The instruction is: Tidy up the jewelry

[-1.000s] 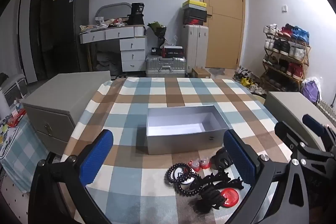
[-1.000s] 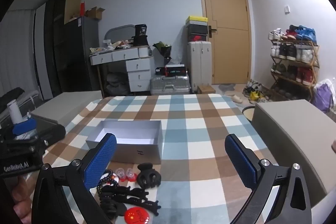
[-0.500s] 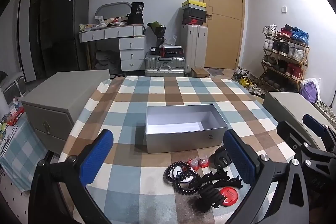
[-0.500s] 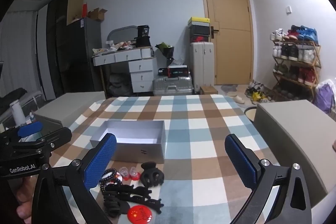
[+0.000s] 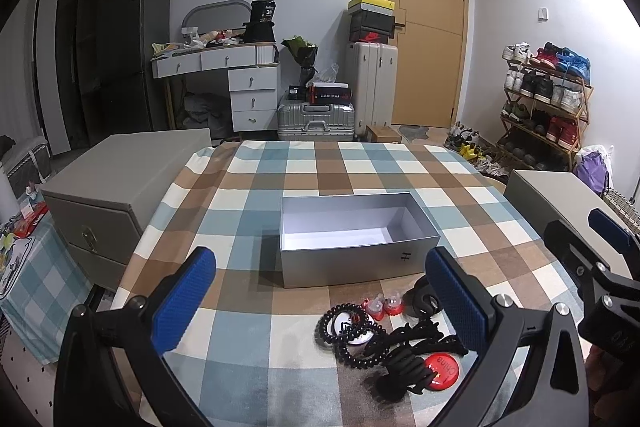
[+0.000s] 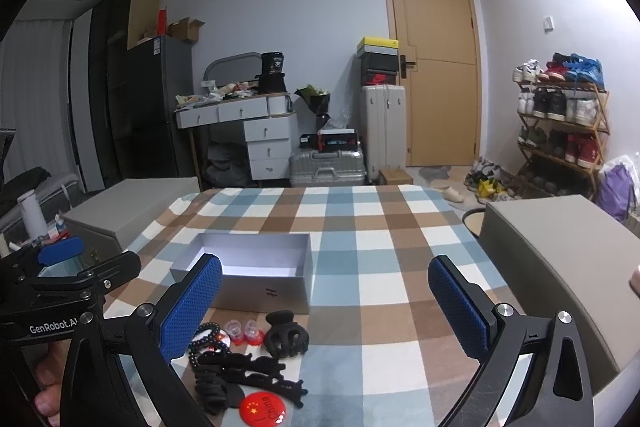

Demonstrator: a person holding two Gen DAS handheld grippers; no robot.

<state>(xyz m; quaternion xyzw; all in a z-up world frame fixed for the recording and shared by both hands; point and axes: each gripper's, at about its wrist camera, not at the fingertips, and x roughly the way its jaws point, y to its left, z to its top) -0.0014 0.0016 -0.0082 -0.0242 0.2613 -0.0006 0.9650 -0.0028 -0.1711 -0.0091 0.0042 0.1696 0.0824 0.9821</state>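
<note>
**Jewelry pile loose on the cloth, box open behind it, both claws wide and empty**

Jewelry (image 5: 394,343) lies in one loose heap on the checked tablecloth (image 5: 248,347), at the near edge of the table and just in front of the silver box (image 5: 352,263).

Contents of the heap:
- Black bead bracelets (image 5: 346,327), coiled, at the left of the heap.
- Two small red-and-clear pieces (image 5: 382,306), side by side, nearest the box.
- Black claw clip (image 6: 287,334), at the right of the heap in the right wrist view.
- Flat black hair clips (image 6: 256,373), overlapping one another.
- Round red badge (image 6: 263,409), nearest the cameras, partly under the black clips.

The silver box stands open with no lid on it. Its pale interior holds nothing visible. The box does not touch the heap.

Left gripper (image 5: 320,301): jaws spread wide, nothing between the blue pads (image 5: 184,301). It is held above the near table edge, aimed at the box; most of the heap shows between its fingers.

Right gripper (image 6: 326,305): jaws equally wide, nothing gripped. The heap sits low by its left finger.

A grey cabinet (image 5: 120,187) stands on each side of the table. Behind it are a desk with drawers (image 5: 240,83), suitcases (image 5: 316,117), a wooden door (image 5: 426,35) and a shoe rack (image 5: 548,99).
</note>
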